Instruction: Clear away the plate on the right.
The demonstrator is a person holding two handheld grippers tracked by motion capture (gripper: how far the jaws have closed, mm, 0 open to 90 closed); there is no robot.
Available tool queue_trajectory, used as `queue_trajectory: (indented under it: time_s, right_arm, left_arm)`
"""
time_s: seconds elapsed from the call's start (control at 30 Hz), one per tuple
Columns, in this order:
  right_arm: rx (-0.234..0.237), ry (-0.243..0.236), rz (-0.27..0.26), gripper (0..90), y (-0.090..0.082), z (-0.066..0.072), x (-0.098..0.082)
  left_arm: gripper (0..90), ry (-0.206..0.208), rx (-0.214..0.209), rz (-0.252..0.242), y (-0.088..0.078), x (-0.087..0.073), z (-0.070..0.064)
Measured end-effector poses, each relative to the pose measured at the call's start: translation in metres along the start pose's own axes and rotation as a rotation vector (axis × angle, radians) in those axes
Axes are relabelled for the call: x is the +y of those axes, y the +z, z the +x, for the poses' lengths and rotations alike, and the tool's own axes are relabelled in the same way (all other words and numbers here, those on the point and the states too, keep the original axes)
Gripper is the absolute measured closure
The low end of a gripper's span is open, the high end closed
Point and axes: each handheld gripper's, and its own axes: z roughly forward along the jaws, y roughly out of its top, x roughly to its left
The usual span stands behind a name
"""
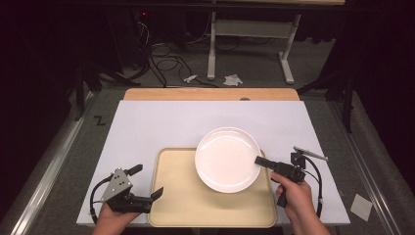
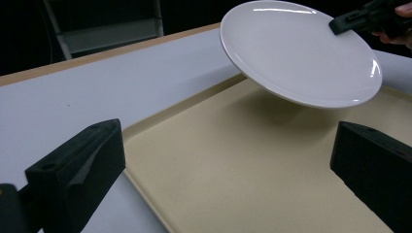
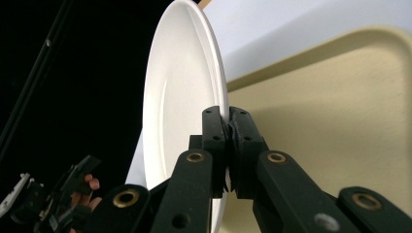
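A white plate [image 1: 227, 158] hangs in the air above the far right part of a beige tray [image 1: 195, 200]. My right gripper [image 1: 260, 161] is shut on the plate's right rim; in the right gripper view both jaws pinch the plate [image 3: 180, 97] edge-on. From the left gripper view the plate [image 2: 296, 53] floats tilted over the tray [image 2: 252, 165], casting a shadow. My left gripper [image 1: 147, 182] stands open at the tray's near left corner, its jaws straddling the tray's left edge with nothing between them.
The tray lies on a white board [image 1: 161, 122] over a wooden table [image 1: 210, 94]. Beyond the table are cables [image 1: 161, 61] on the floor and a white table frame [image 1: 249, 34]. Bare board surrounds the tray at left, right and far side.
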Motion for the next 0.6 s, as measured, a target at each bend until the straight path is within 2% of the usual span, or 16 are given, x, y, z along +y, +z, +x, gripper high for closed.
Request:
queue_trajectory:
  time_s: [0.13,0.47,0.6]
  right_arm:
    - [0.005,-0.013,0.033,88.5,0.007,0.006,-0.006]
    - [0.022,-0.035,0.075,88.5,0.017,0.012,-0.013]
    - [0.016,-0.056,0.103,88.5,0.023,0.015,-0.017]
  left_arm:
    - [0.3,0.003,0.001,-0.002,0.0,0.0,-0.001]
    - [0.3,0.007,-0.002,0.004,0.001,0.0,-0.001]
    - [0.3,0.007,-0.004,0.004,0.001,0.0,-0.002]
